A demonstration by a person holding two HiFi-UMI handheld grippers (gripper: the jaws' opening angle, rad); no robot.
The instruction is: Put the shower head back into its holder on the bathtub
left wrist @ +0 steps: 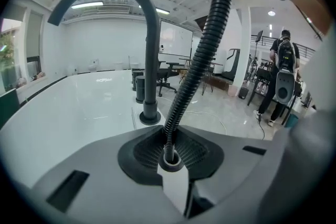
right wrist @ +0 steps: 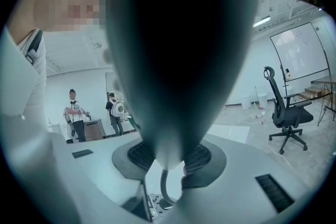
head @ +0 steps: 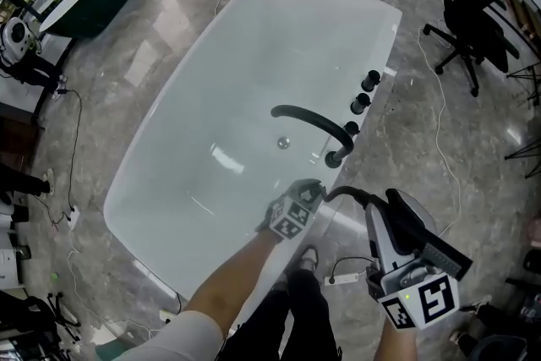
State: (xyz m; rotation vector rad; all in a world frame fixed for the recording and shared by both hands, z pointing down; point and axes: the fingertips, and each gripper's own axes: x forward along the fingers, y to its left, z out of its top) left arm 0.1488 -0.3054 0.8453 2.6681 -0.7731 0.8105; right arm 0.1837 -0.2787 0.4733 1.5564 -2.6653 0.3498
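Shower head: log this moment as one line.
left tongs shut on black ribbed hose | right tongs shut on dark shower head | shower head outside white bathtub, not docked

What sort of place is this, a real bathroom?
Likely an open lab or test hall, not a home bathroom. The white bathtub stands free on a polished floor, with an office chair and loose cables nearby and a whiteboard beyond.

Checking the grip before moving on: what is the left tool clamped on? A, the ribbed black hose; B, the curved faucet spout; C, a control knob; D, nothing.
A: the left tool is shut on the ribbed black hose, the faucet spout standing apart behind it.
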